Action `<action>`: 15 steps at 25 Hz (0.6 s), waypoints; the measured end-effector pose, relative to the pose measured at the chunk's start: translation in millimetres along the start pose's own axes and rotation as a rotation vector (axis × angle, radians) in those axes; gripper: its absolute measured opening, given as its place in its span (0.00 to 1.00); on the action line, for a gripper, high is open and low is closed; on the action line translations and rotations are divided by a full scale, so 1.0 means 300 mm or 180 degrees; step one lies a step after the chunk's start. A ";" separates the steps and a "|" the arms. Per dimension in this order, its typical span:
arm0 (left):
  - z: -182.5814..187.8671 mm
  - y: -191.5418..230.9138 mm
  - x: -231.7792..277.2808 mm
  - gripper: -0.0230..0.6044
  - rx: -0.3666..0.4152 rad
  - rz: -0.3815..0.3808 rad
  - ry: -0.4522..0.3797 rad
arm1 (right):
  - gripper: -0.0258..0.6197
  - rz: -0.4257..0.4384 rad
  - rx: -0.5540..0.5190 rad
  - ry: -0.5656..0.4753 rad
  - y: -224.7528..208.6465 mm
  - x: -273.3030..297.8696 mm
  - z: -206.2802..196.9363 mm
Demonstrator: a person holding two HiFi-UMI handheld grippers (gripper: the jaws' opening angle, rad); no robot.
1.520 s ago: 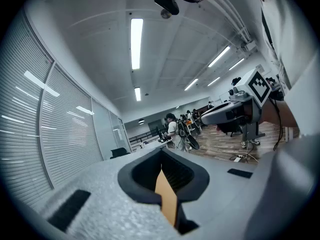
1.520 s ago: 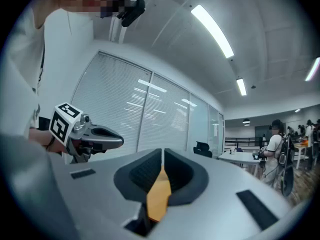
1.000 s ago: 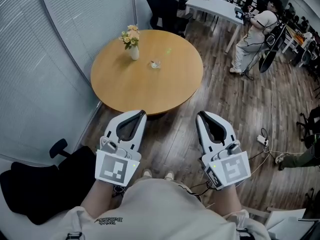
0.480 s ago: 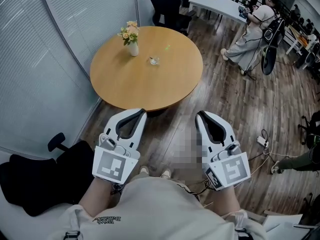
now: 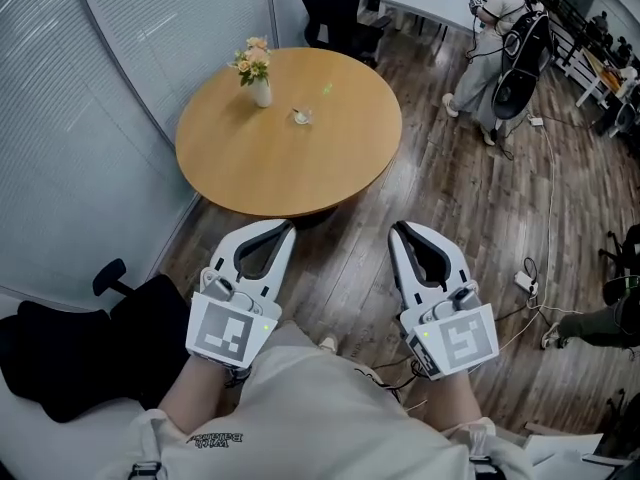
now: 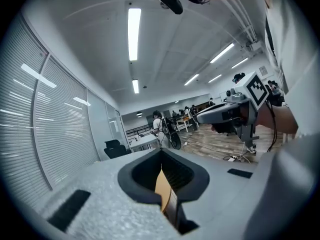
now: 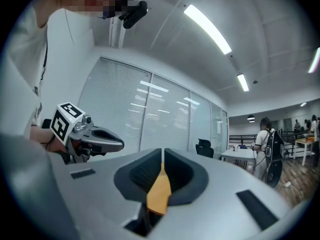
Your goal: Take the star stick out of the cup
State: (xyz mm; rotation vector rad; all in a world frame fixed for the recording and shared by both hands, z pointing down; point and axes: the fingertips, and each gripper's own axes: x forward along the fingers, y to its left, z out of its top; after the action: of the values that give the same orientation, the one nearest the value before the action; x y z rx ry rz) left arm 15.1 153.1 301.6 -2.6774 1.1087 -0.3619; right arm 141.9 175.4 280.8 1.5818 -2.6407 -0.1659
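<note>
On the round wooden table (image 5: 290, 168) stands a small clear cup (image 5: 301, 116), far ahead of me. A tiny green speck (image 5: 327, 89) lies just beyond it, and I cannot tell whether it is the star stick. My left gripper (image 5: 283, 226) and right gripper (image 5: 397, 228) hang side by side over the wooden floor, short of the table's near edge. Both are shut with nothing between the jaws. The left gripper view shows its closed jaws (image 6: 161, 152) and the right gripper (image 6: 235, 111) beside them. The right gripper view shows its closed jaws (image 7: 162, 152) and the left gripper (image 7: 92, 136).
A white vase of flowers (image 5: 258, 73) stands on the table left of the cup. A black chair (image 5: 60, 358) is at my left, with window blinds along the left wall. A person with a backpack (image 5: 500, 28) walks near a white desk (image 5: 430, 3). Cables (image 5: 525, 280) lie at right.
Both grippers stay shut in the same place. The table has drifted slightly left and up in view, and the person in the background has walked farther away.
</note>
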 end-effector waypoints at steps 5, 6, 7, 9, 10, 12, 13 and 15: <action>-0.017 0.015 -0.008 0.07 -0.0067 0.0039 0.0045 | 0.10 0.0071 0.0002 0.0066 0.015 0.008 -0.027; -0.019 0.020 -0.007 0.07 -0.0073 0.0038 0.0047 | 0.10 0.0096 0.0009 0.0080 0.019 0.011 -0.032; -0.019 0.023 -0.005 0.07 -0.0062 0.0035 0.0042 | 0.10 0.0119 0.0021 0.0090 0.023 0.015 -0.036; -0.019 0.032 0.001 0.07 -0.0050 0.0032 0.0020 | 0.10 0.0145 0.0036 0.0107 0.028 0.027 -0.041; -0.020 0.038 0.004 0.07 -0.0056 0.0030 0.0008 | 0.10 0.0150 0.0037 0.0120 0.028 0.037 -0.043; -0.026 0.054 0.011 0.07 -0.0077 0.0031 -0.0001 | 0.10 0.0154 0.0064 0.0159 0.029 0.060 -0.045; -0.031 0.064 0.015 0.07 -0.0088 0.0036 0.0002 | 0.10 0.0157 0.0078 0.0173 0.027 0.071 -0.045; -0.040 0.094 0.027 0.07 -0.0097 0.0059 0.0010 | 0.10 0.0161 0.0069 0.0179 0.021 0.101 -0.043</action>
State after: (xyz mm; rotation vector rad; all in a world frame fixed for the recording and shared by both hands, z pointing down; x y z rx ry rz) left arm -1.7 126.5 305.7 -2.6919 1.1480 -0.3487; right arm 123.5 150.9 294.1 1.5011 -2.6455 -0.0893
